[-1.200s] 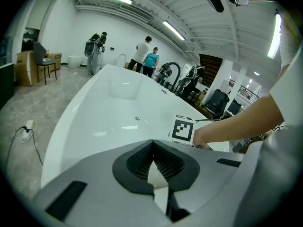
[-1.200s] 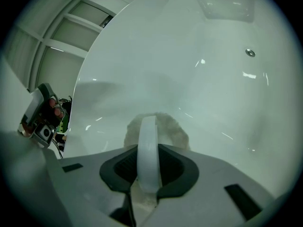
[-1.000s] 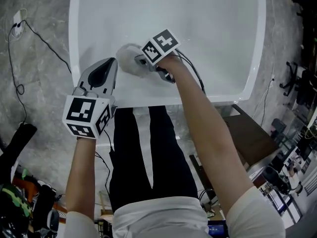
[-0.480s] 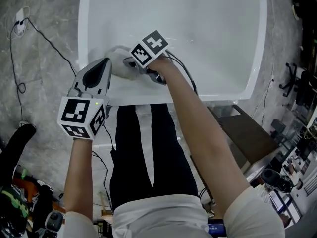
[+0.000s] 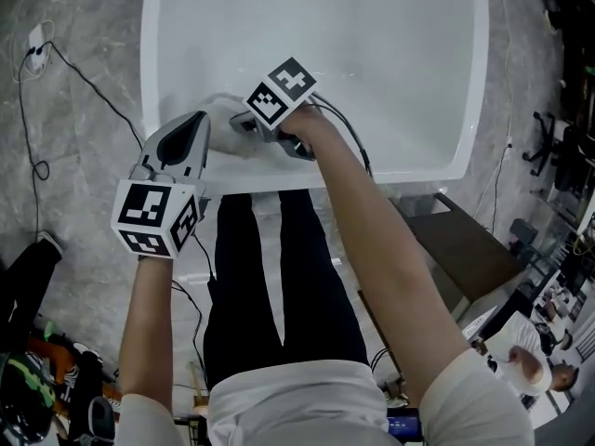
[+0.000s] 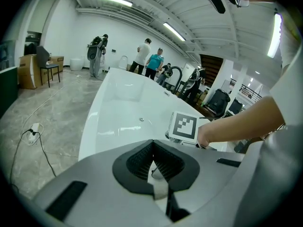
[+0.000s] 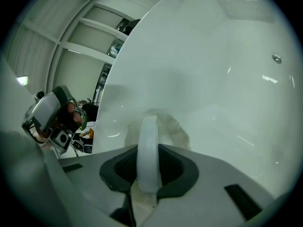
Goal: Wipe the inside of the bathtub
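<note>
The white bathtub (image 5: 372,35) fills the top of the head view. My right gripper (image 5: 240,121) reaches over the near rim and is shut on the white arched handle (image 7: 148,141) of a grey-white scrubbing pad (image 5: 221,117). The pad (image 7: 173,126) lies pressed against the tub's inner wall near the left corner. My left gripper (image 5: 198,121) hovers over the near rim just left of the pad, jaws together with nothing between them. From the left gripper view I see the tub (image 6: 120,103), its drain (image 6: 141,119) and the right gripper's marker cube (image 6: 183,126).
A cable (image 5: 79,72) and a socket (image 5: 35,37) lie on the marble floor left of the tub. A brown stand (image 5: 460,249) sits right of my legs, an office chair (image 5: 548,147) farther right. Several people (image 6: 147,56) stand beyond the tub's far end.
The right gripper has slid the pad leftward along the tub wall, closer to the left gripper. In the last half second both grippers have barely moved.
</note>
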